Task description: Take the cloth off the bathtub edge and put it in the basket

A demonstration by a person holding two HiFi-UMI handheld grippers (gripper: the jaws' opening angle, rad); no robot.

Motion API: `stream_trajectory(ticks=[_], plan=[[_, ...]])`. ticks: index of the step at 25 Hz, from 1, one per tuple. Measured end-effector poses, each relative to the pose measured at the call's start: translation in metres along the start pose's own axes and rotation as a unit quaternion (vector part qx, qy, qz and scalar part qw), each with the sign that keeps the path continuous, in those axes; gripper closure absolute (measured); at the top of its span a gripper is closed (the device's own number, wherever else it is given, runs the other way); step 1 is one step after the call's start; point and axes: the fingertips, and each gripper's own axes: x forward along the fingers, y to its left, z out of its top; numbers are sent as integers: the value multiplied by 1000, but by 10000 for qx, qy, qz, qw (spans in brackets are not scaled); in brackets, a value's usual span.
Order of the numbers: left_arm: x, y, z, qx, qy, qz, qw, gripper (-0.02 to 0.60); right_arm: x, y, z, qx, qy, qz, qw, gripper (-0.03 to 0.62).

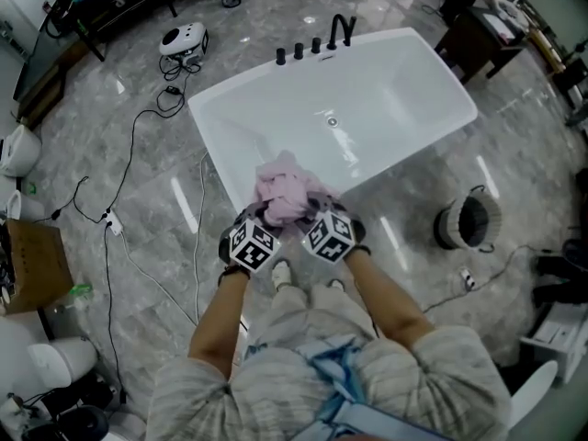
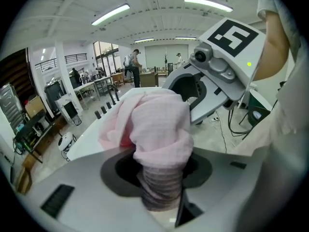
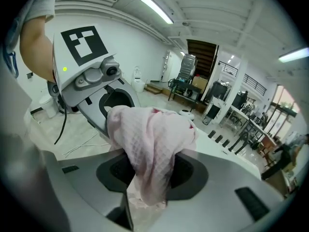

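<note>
A crumpled pink cloth [image 1: 285, 191] is bunched up just above the near edge of the white bathtub [image 1: 386, 99]. My left gripper [image 1: 260, 225] is shut on its left part, and my right gripper [image 1: 312, 217] is shut on its right part. In the left gripper view the cloth [image 2: 157, 129] fills the gap between the jaws, with the right gripper [image 2: 217, 66] just beyond it. In the right gripper view the cloth [image 3: 152, 139] hangs down through the jaws, with the left gripper [image 3: 94, 83] behind it. A round dark basket [image 1: 467, 219] stands on the floor to the right of the tub.
Black taps [image 1: 317, 44] line the tub's far rim. Cables [image 1: 138, 154] and a power strip [image 1: 115, 223] run over the grey marble floor at the left. A cardboard box [image 1: 32, 265] and white fixtures [image 1: 18, 150] sit at the left edge. A white device [image 1: 182, 39] lies at the back.
</note>
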Motion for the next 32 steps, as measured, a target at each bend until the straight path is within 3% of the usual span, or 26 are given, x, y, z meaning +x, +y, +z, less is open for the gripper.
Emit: stream_trajectory(ticks=[14,32], plan=[[-89,-6,71,608,-433,464,9961,408,-93,-11,65,-327,-588,-666,9955,424],[-104,3,105,765,-522,625,9937,408,-117,-35,87,-421,-812,-997,9908,424]])
